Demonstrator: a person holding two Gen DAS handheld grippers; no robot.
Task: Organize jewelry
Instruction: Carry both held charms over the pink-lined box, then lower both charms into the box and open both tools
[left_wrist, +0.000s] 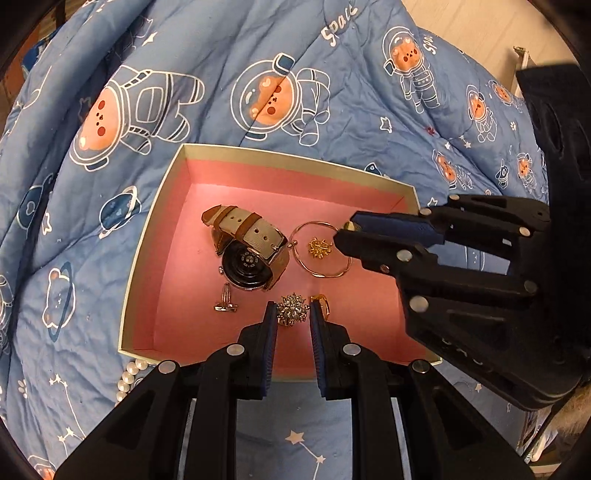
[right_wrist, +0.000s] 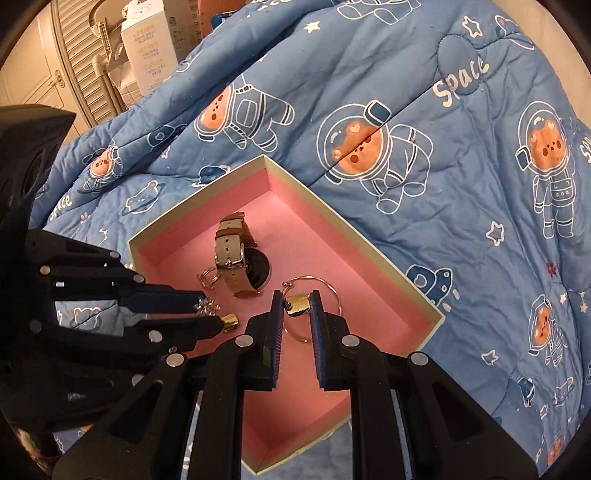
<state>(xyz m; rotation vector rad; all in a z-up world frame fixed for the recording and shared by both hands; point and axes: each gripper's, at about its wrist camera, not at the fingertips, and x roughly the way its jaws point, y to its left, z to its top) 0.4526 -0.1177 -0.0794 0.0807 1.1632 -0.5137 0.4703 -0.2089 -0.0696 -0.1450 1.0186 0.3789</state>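
Right wrist view: right gripper (right_wrist: 295, 306) pinches a gold ring (right_wrist: 297, 305) over the pink box (right_wrist: 402, 273). Left gripper (left_wrist: 293, 314), fingers apart around the sparkly brooch (left_wrist: 292, 309). Next, I think: let go gently.

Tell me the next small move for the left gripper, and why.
Probably close the left gripper on the brooch: the crystal brooch already sits between its open fingers on the box floor, so a gentle squeeze should secure it before lifting.

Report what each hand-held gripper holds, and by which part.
Left hand-held gripper brackets the crystal brooch; right hand-held gripper brackets a gold piece. Actual contact cannot be told.
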